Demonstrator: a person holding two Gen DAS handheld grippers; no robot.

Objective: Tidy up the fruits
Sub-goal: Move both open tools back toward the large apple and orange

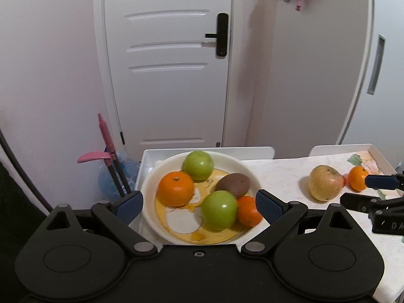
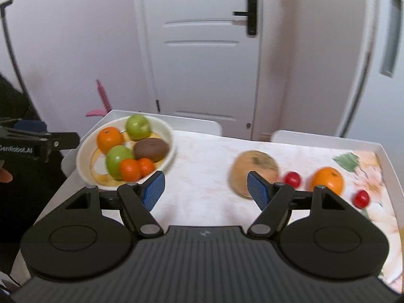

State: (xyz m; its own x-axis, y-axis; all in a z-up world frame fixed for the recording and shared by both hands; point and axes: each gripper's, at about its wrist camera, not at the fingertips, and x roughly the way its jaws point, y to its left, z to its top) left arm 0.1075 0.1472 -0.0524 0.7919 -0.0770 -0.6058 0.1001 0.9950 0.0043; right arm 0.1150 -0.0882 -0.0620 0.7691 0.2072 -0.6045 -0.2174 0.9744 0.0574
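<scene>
A white bowl (image 1: pixel 151 176) (image 2: pixel 83 156) stands at the table's left end. It holds two green apples (image 1: pixel 198 165) (image 1: pixel 219 209), a big orange (image 1: pixel 176 188), a brown kiwi (image 1: pixel 233 183) and small tangerines (image 2: pixel 130 169). My left gripper (image 1: pixel 200 205) (image 2: pixel 61 132) is open on the near side of the bowl, holding nothing. On the cloth to the right lie a yellowish pear (image 2: pixel 255 162) (image 1: pixel 324 183), an orange (image 2: pixel 328 179) (image 1: pixel 356 178) and two red cherries (image 2: pixel 293 179) (image 2: pixel 361 198). My right gripper (image 2: pixel 205 188) (image 1: pixel 354 192) is open and empty, its right finger (image 2: pixel 255 189) in front of the pear.
The table (image 2: pixel 202 156) carries a floral cloth and has raised white edges (image 2: pixel 388 166). Behind it are a white door (image 1: pixel 171 75) and a wall. A pink broom (image 1: pixel 107 139) and a blue bottle (image 1: pixel 126 171) stand left of the table.
</scene>
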